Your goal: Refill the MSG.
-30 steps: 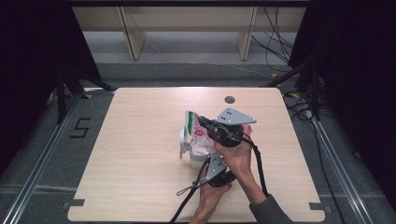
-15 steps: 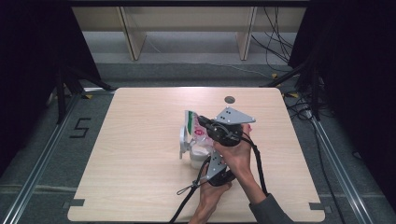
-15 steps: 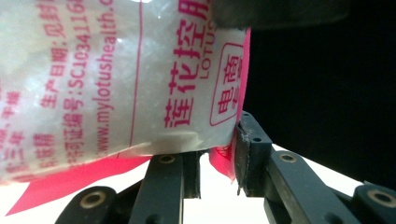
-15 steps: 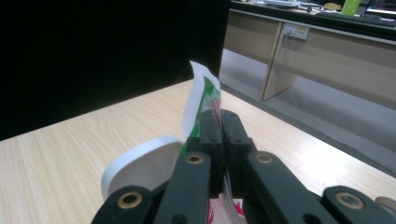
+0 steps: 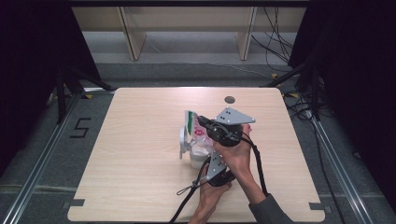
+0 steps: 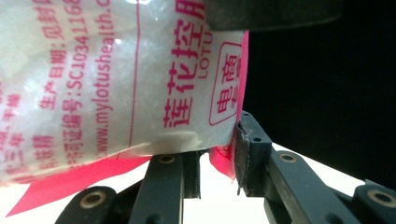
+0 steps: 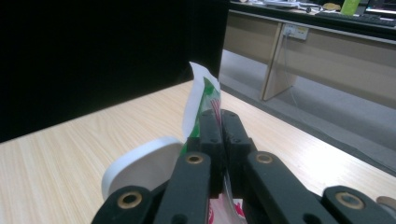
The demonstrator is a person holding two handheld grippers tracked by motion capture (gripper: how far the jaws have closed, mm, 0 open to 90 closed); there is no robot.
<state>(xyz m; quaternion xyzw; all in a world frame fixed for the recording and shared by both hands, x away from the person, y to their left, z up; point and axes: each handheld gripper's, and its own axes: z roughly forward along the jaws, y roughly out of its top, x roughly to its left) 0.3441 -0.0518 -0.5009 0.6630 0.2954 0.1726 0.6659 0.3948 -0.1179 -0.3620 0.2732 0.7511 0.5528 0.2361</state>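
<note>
A plastic bag point(image 5: 192, 127) printed in white, pink and green stands upright at the table's middle, over a white cup point(image 5: 198, 154) with a handle. My right gripper point(image 5: 203, 122) is shut on the bag's top edge point(image 7: 201, 88), coming in from the right. My left gripper point(image 5: 208, 158) reaches up from below and clamps the bag's lower corner point(image 6: 116, 74), with the pink seam between its jaws point(image 6: 217, 172). In the right gripper view the jaws point(image 7: 220, 126) are pressed together on the film, and the cup's white rim point(image 7: 140, 158) curves just to their left.
A small dark disc point(image 5: 229, 99) lies on the wooden table point(image 5: 135, 177) beyond the bag. A black cable point(image 5: 187, 193) trails from the left gripper toward the front edge. Shelving legs stand on the floor past the table's far edge.
</note>
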